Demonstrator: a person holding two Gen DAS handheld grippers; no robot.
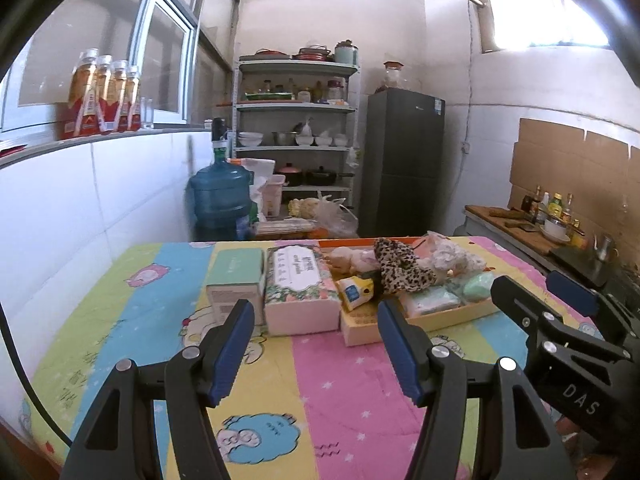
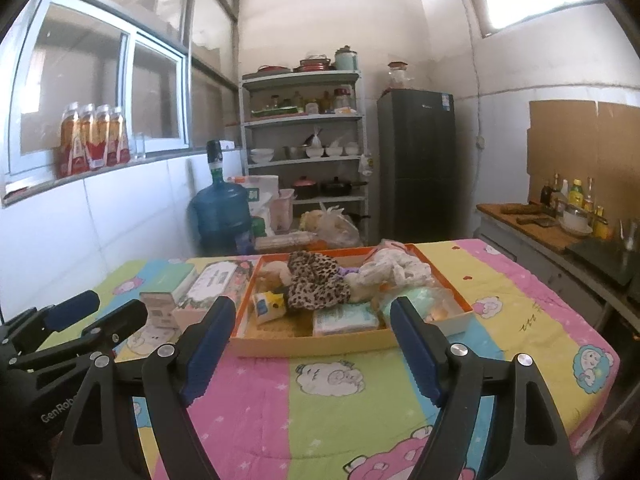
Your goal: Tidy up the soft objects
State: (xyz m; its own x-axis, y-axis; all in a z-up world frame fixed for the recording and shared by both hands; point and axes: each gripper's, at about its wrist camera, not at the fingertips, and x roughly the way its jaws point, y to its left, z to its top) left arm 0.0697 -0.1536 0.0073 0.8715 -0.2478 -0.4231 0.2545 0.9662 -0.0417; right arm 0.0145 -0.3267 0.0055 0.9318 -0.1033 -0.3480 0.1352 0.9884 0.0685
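Observation:
An orange-rimmed tray (image 2: 308,342) sits on a colourful cartoon tablecloth (image 2: 360,408). It holds a leopard-print cloth (image 2: 316,284), a white crumpled cloth (image 2: 392,270), a yellow-and-blue packet (image 2: 267,305), pale green tissue packs (image 2: 346,318) and a beige plush (image 2: 274,272). Left of the tray stand a floral tissue box (image 1: 300,284) and a green box (image 1: 236,276). My left gripper (image 1: 316,312) is open and empty, held above the cloth before the boxes. My right gripper (image 2: 314,312) is open and empty in front of the tray.
Beyond the table are a blue water jug (image 2: 220,210), a shelf of dishes and pots (image 2: 308,148), a dark fridge (image 2: 418,168) and a counter with bottles (image 2: 568,216) on the right. Red-labelled bottles (image 2: 94,142) stand on the window ledge.

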